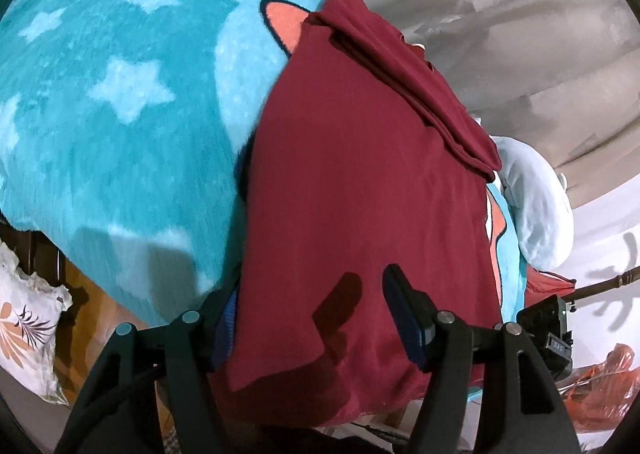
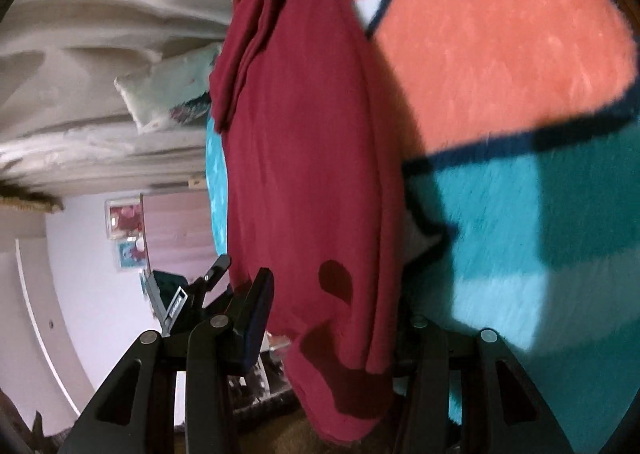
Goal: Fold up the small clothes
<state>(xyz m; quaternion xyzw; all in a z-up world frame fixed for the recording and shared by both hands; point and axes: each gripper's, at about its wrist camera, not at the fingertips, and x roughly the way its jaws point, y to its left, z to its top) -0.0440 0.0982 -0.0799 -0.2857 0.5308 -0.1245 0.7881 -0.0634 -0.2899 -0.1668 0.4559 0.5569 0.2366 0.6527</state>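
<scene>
A dark red garment [image 1: 360, 181] lies partly folded on a teal star-patterned blanket [image 1: 112, 101], a folded flap along its far edge. My left gripper [image 1: 312, 314] is open, its jaws straddling the garment's near edge: the right finger [image 1: 404, 318] rests on top of the cloth, the left finger is under or beside the edge. In the right wrist view the same garment [image 2: 304, 157] runs between the jaws of my right gripper [image 2: 332, 318], which is open; its left finger [image 2: 256, 314] shows, the right one is hidden behind the cloth. The blanket [image 2: 500, 213] fills the right side.
A pale blue cloth bundle [image 1: 536, 205] lies beyond the garment on the right. A floral pillow [image 1: 28, 330] sits low left and an orange plastic bag [image 1: 600, 386] low right. A white pillow [image 2: 168, 93] and the other gripper's body [image 2: 180, 294] show in the right wrist view.
</scene>
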